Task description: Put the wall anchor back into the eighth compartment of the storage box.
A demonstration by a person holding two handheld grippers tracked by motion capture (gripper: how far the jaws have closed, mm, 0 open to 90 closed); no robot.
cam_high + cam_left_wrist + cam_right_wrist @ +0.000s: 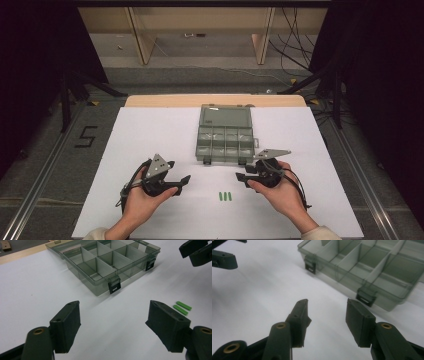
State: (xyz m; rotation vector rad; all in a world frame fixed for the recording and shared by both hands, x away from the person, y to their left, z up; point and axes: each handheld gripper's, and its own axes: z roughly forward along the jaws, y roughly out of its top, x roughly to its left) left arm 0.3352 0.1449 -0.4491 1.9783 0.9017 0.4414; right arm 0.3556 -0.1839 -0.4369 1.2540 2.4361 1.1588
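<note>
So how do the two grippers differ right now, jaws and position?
The left gripper has its jaws spread wide; the right gripper has them narrower, with nothing between. The right gripper sits close to the organizer box, the left farther from it. Both are hand-held, black, empty and aimed inward above the green sticks.

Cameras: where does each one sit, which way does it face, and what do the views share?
High view: above the person's side, looking forward and down on the table; both forearms, left gripper and right gripper show.
Left gripper view: rides the left gripper, facing the open box and green sticks; its two jaws stand apart.
Right gripper view: rides the right gripper, facing the box; its jaws stand apart, nothing between.
Shared: the box; each gripper view catches the other gripper.
</note>
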